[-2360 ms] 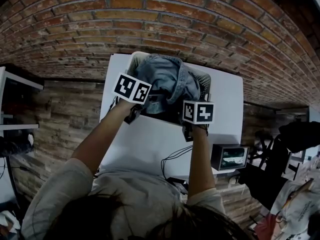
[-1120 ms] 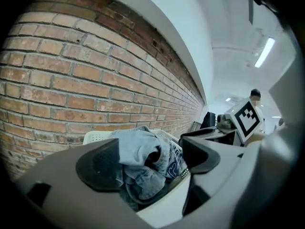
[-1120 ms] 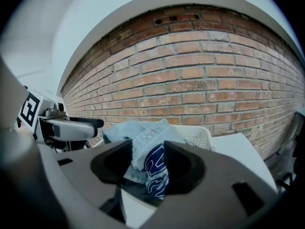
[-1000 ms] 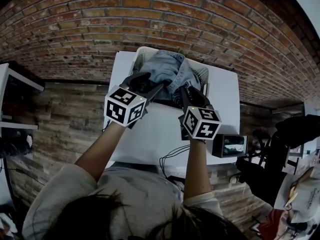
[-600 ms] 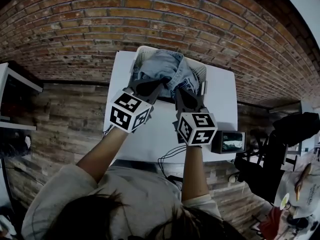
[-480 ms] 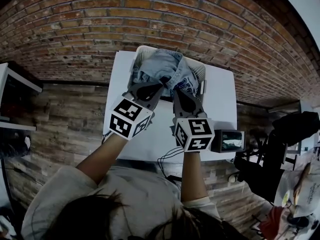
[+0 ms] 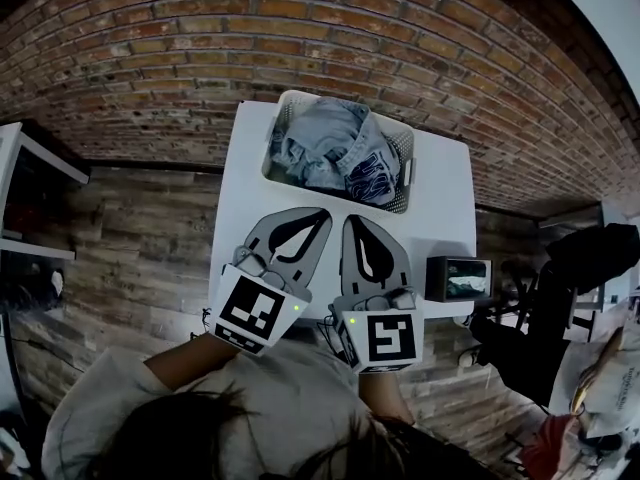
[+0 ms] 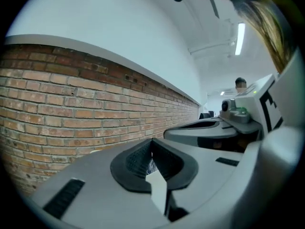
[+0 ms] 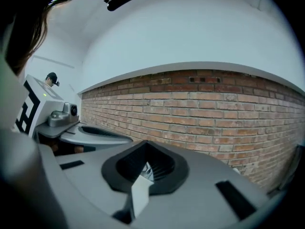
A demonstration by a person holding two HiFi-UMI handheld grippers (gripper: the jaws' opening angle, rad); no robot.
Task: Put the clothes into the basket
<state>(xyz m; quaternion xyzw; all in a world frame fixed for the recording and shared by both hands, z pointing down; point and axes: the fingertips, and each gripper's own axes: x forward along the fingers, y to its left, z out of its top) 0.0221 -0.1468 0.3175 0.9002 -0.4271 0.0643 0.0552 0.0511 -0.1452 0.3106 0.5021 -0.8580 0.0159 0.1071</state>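
Note:
A white perforated basket stands at the far end of the white table. A bundle of blue denim clothes lies heaped inside it. My left gripper and right gripper hover side by side over the near half of the table, a little short of the basket. Both are shut with nothing between the jaws. In the left gripper view my left gripper points at the brick wall, with the right gripper's body beside it. The right gripper view shows my right gripper likewise shut and empty.
A small dark box with a screen sits at the table's right edge. Black cables hang at the near edge. A brick wall runs behind the table. Dark furniture and clutter stand to the right.
Both grippers have drawn back from the basket toward the person and their jaws have shut. The denim clothes have stayed in the basket, released.

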